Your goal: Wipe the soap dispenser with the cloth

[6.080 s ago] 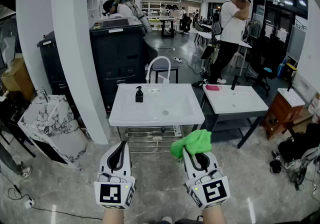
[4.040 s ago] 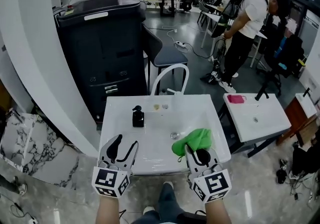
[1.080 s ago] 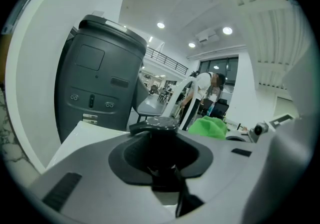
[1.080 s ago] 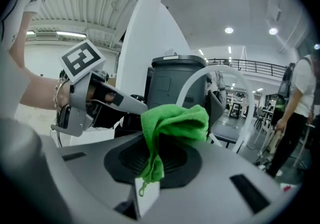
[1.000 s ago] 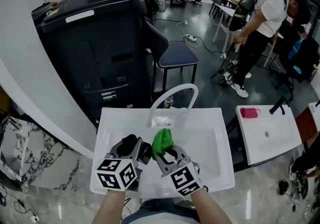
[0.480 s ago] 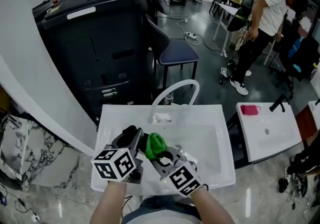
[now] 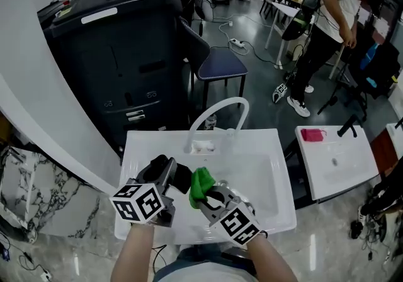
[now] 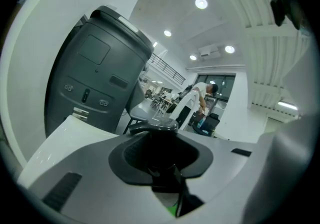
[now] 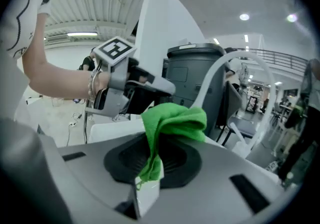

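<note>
1. Hand-held, the left gripper (image 7: pixel 165 174) is clamped on the black soap dispenser (image 7: pixel 182 177) and holds it over the left half of the white sink (image 7: pixel 264 167). The left gripper view shows the dark bottle filling the gap between the jaws, with its pump top (image 8: pixel 156 127) sticking out past them.
2. Just to the right, the right gripper (image 7: pixel 211 196) pinches a green cloth (image 7: pixel 201 183) between its closed jaws. The cloth bunches up above the jaw tips and sits right against the dispenser's right side. Whether the two actually touch cannot be told.
3. The right gripper view looks across the bunched cloth to the left gripper, its marker cube uppermost and a bare forearm (image 9: pixel 55 75) behind it.
4. At the back edge of the sink, a white arched faucet (image 7: pixel 217 107) curves over the basin. Small pale items lie at its base, too small to identify.
5. Behind the sink stands a large dark printer (image 7: pixel 113 54), and a chair (image 7: pixel 214 63) with a blue seat is just beside it.
6. To the right, apart from the first sink, a second sink (image 7: pixel 334 167) carries a pink object (image 7: pixel 312 135) on its rim.
7. Further back on the right, a person (image 7: pixel 327 16) in a white shirt bends forward among desks.
</note>
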Tool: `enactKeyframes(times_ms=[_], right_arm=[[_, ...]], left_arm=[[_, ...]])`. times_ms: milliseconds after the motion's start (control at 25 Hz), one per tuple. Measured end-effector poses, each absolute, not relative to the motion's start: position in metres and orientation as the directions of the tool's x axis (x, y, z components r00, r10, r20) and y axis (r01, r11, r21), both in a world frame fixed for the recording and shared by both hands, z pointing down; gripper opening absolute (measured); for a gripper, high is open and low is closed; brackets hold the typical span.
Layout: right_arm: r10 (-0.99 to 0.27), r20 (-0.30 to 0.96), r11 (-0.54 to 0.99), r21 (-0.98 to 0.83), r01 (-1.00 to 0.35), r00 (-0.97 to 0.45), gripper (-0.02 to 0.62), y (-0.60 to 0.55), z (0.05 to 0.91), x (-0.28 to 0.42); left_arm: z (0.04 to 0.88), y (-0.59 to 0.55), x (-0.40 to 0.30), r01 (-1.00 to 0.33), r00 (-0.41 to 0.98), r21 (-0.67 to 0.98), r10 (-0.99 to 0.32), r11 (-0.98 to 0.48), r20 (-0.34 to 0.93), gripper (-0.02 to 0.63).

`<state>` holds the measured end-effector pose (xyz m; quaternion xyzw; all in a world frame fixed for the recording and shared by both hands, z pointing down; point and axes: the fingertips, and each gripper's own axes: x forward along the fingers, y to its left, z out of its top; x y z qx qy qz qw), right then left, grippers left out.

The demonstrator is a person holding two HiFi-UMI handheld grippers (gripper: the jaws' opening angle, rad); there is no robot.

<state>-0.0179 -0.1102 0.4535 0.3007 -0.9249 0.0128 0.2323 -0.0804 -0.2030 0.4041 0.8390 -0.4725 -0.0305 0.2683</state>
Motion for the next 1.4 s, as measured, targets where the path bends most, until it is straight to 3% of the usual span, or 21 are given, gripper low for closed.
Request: enactKeyframes(times_ms=[120, 280, 480, 640, 960, 1400], right_arm=[[-0.623, 0.391, 0.761, 0.098, -0.642, -0.678, 0.049, -0.127, 0.437, 0.018], [-0.660, 0.350, 0.730, 0.089, -0.678, -0.665, 0.049, -0.141, 0.418, 0.047], [-0.631, 0.302, 0.758, 0.046, -0.650, -0.715, 0.049, -0.142, 0.405, 0.041], [-0.585, 0.317, 0.801, 0.080, -0.594, -0.746, 0.049, -0.146, 0.411, 0.020], [-0.407, 0.331, 0.910, 0.071, -0.408, -0.851, 0.049, -0.139, 0.417, -0.020], [-0.358, 0.318, 0.929, 0.021, -0.371, -0.878, 0.048, -0.110, 0.424, -0.023]], left_arm=[[0.393, -0.194, -0.073, -0.704, 0.684, 0.368, -0.720, -0.608, 0.120, 0.106], [0.380, -0.171, -0.061, -0.500, 0.862, 0.238, -0.506, -0.832, 0.041, 0.106], [0.371, -0.147, -0.051, -0.292, 0.956, 0.179, -0.292, -0.939, 0.031, 0.106], [0.364, -0.135, -0.045, -0.193, 0.981, 0.176, -0.193, -0.965, 0.015, 0.106], [0.364, -0.131, -0.034, -0.143, 0.989, 0.149, -0.137, -0.978, 0.056, 0.106], [0.376, -0.156, -0.036, -0.267, 0.962, 0.132, -0.255, -0.955, 0.103, 0.106]])
